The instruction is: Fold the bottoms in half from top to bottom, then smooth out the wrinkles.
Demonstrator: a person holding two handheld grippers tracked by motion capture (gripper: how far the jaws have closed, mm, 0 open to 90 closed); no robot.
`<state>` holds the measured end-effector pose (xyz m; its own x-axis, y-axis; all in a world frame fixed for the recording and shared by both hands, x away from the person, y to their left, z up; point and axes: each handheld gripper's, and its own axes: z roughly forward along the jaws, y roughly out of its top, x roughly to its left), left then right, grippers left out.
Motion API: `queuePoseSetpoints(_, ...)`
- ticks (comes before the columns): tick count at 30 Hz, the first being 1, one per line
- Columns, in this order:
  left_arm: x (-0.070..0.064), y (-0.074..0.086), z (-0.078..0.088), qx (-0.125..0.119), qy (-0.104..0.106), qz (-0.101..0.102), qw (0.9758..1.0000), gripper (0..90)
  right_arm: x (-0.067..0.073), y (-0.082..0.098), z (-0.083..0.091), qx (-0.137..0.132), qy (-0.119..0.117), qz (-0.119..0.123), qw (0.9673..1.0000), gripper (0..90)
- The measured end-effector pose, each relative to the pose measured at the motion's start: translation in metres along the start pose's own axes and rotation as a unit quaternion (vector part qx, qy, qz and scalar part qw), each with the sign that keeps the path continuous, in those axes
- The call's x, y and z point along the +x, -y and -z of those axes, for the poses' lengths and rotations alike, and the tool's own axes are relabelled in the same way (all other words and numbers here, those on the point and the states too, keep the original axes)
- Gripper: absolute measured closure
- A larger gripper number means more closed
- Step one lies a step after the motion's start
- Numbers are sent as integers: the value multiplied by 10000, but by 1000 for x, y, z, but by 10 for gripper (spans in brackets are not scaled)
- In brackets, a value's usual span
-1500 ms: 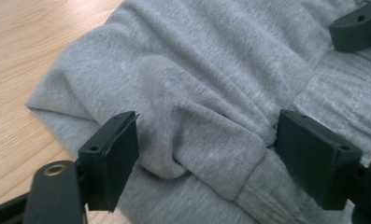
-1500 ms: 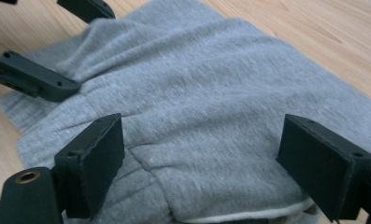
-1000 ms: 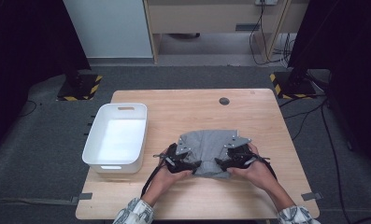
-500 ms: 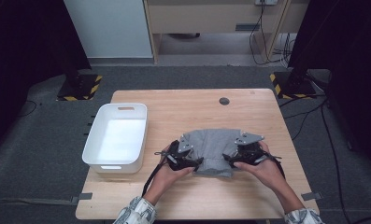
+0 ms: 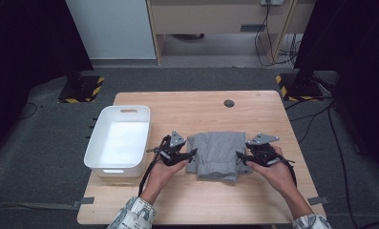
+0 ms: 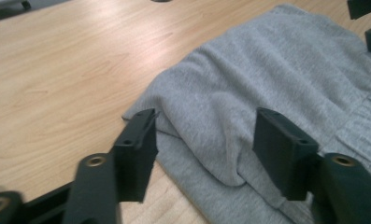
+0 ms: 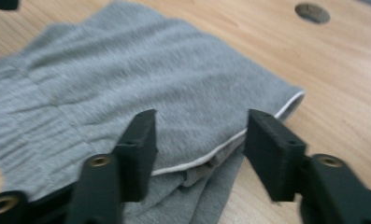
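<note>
Both tongs, half-closing, straddle the grey garment (image 5: 217, 155) ungripped; right gripper view reveals its white hem (image 7: 230, 141).

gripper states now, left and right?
Left gripper: open, jaws just closing around grey garment edge.
Right gripper: open, jaws just closing, garment between.

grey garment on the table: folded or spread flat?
Folded. The grey garment lies as a compact rectangle, with stacked layers showing at its edges in both gripper views.
</note>
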<state>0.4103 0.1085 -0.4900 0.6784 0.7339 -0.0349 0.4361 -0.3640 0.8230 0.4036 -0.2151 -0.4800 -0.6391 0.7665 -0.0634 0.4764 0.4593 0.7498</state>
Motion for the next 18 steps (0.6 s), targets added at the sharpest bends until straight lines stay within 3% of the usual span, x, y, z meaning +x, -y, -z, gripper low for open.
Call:
queuePoseSetpoints(3,-2,6,-3,152,89,-101,9998,438,-1,3,-7,127,46,-141,9998,338)
queuePoseSetpoints(7,-3,12,-7,296,95,-171,9994,443,-1,6,-11,249,-74,-293,9992,348)
queuePoseSetpoints(11,1,11,-12,251,-39,-140,9996,470,3,11,-16,418,-193,-255,9986,511)
queuePoseSetpoints(14,3,8,-15,218,-157,-185,9995,503,2,12,-16,408,-207,-220,9987,694)
queuePoseSetpoints(15,3,8,-15,218,-157,-185,9995,511,2,12,-16,408,-207,-220,9987,694)
queuePoseSetpoints(16,5,6,-16,235,-190,-136,9994,517,0,13,-16,415,-262,-268,9984,779)
queuePoseSetpoints(18,8,3,-17,214,-233,-119,9994,538,-1,14,-16,405,-284,-260,9984,810)
